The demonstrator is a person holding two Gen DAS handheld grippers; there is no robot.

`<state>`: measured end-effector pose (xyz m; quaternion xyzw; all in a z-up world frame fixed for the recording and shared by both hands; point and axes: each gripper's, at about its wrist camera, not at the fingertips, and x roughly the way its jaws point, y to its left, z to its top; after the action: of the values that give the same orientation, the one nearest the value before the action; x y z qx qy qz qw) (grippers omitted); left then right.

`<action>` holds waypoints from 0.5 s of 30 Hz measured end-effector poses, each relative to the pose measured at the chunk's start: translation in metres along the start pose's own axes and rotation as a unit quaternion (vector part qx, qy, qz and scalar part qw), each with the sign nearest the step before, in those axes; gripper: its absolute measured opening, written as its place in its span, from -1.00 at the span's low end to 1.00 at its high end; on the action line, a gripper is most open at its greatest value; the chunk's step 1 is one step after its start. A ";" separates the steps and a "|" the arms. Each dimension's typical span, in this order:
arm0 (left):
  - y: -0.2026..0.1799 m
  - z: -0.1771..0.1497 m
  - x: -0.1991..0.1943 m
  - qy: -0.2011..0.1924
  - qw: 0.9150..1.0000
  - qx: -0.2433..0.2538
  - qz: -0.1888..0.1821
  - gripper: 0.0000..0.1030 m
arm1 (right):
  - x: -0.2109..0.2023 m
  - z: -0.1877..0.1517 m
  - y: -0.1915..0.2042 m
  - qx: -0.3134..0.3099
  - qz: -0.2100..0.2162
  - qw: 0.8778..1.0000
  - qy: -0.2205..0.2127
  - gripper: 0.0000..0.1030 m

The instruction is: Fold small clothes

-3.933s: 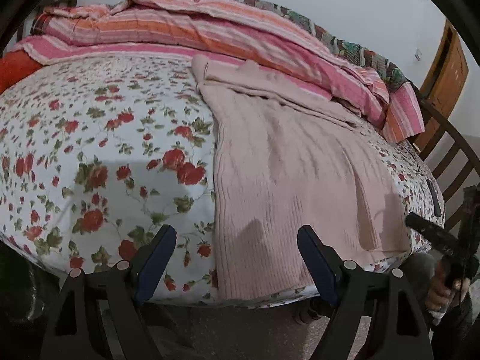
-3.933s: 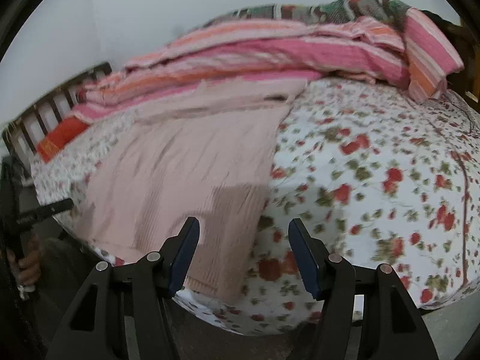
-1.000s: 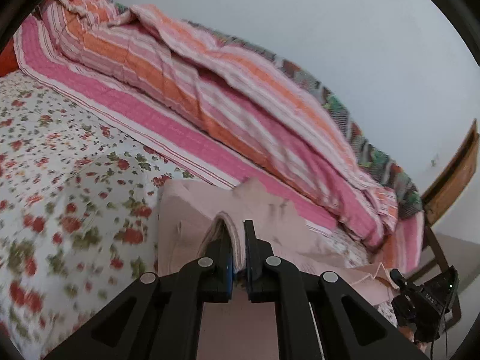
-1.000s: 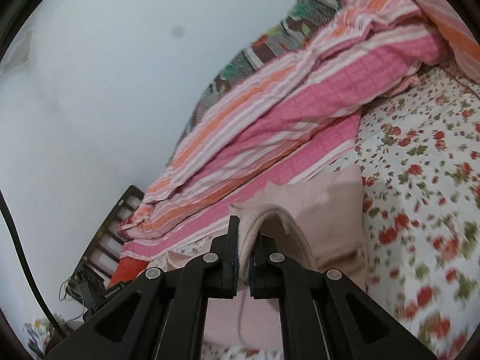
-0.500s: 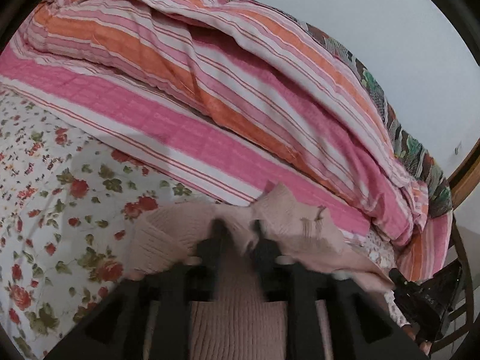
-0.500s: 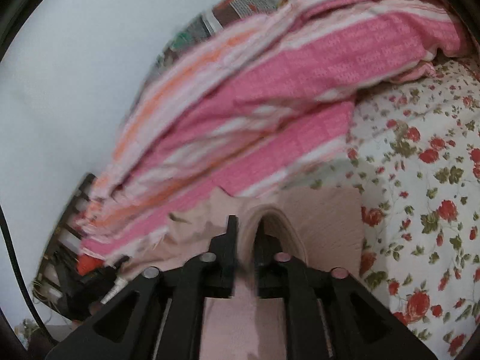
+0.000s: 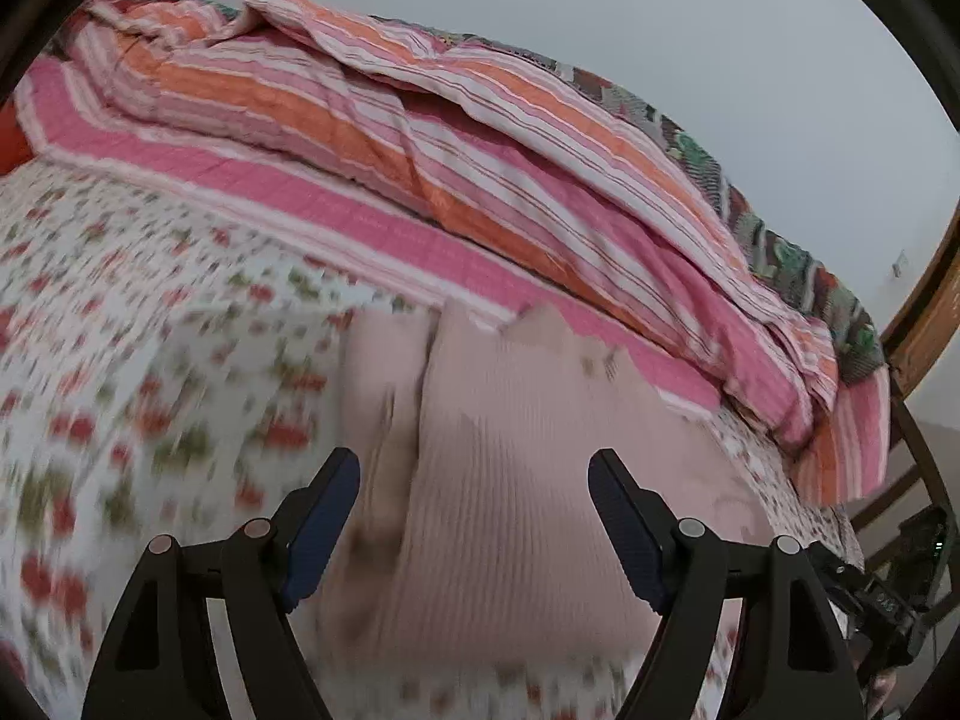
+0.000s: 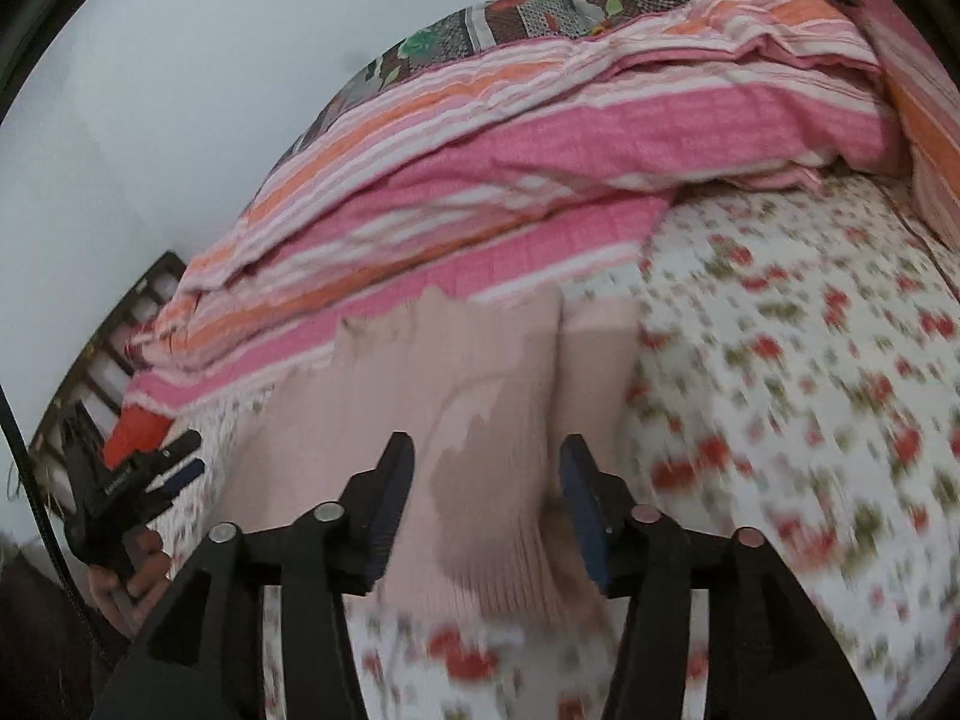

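A pale pink ribbed knit garment point(image 7: 516, 468) lies folded over on itself on the floral bedsheet point(image 7: 150, 360); it also shows in the right wrist view point(image 8: 468, 408). My left gripper point(image 7: 474, 510) is open and empty, above the garment's left part. My right gripper point(image 8: 486, 498) is open and empty, above the garment's right part. The left gripper, held in a hand, also shows at the left of the right wrist view point(image 8: 144, 480). Both views are motion-blurred.
A pink and orange striped quilt point(image 7: 420, 138) is heaped along the far side of the bed, just beyond the garment; it also shows in the right wrist view point(image 8: 540, 138). A wooden bed frame point(image 7: 924, 312) rises at the right. A slatted headboard point(image 8: 120, 324) is at the left.
Both grippers were shut on the garment's lifted edge, carried it toward the quilt, then opened and let it drop. They have pulled back toward me.
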<state>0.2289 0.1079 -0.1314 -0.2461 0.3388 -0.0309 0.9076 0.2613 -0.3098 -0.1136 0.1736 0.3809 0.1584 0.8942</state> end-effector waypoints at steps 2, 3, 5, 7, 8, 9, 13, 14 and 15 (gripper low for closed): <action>0.001 -0.018 -0.011 0.006 1.000 0.002 -0.002 0.52 | -0.011 -0.021 -0.002 -0.003 -0.001 1.000 0.017 0.02; 0.002 -0.031 -0.018 0.010 1.000 0.000 -0.003 0.52 | -0.013 -0.027 -0.001 -0.003 -0.001 1.000 0.022 0.02; 0.005 -0.050 -0.025 0.022 1.000 -0.005 -0.015 0.52 | -0.019 -0.045 -0.001 -0.005 0.006 0.999 0.035 0.03; 0.006 -0.062 -0.024 0.039 0.999 -0.009 -0.031 0.52 | -0.021 -0.059 0.000 -0.004 0.014 0.999 0.039 0.11; 0.007 -0.067 -0.022 0.046 0.998 -0.013 -0.035 0.52 | -0.020 -0.066 0.001 0.000 0.018 0.999 0.041 0.12; 0.009 -0.072 -0.018 0.050 0.998 -0.020 -0.040 0.52 | -0.017 -0.071 0.000 0.009 0.021 0.999 0.042 0.12; 0.014 -0.074 -0.011 0.037 0.998 -0.033 -0.044 0.52 | -0.001 -0.077 0.001 0.041 0.034 0.997 0.048 0.12; 0.017 -0.071 -0.009 0.033 0.997 -0.041 -0.052 0.52 | 0.002 -0.077 0.002 0.046 0.035 0.997 0.042 0.12; 0.019 -0.070 -0.007 0.032 0.997 -0.047 -0.057 0.52 | 0.005 -0.075 0.003 0.051 0.037 0.997 0.038 0.12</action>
<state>0.1774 0.0966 -0.1810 -0.3063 0.3539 -0.0743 0.8806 0.2090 -0.2910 -0.1644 0.2272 0.4154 0.1784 0.8625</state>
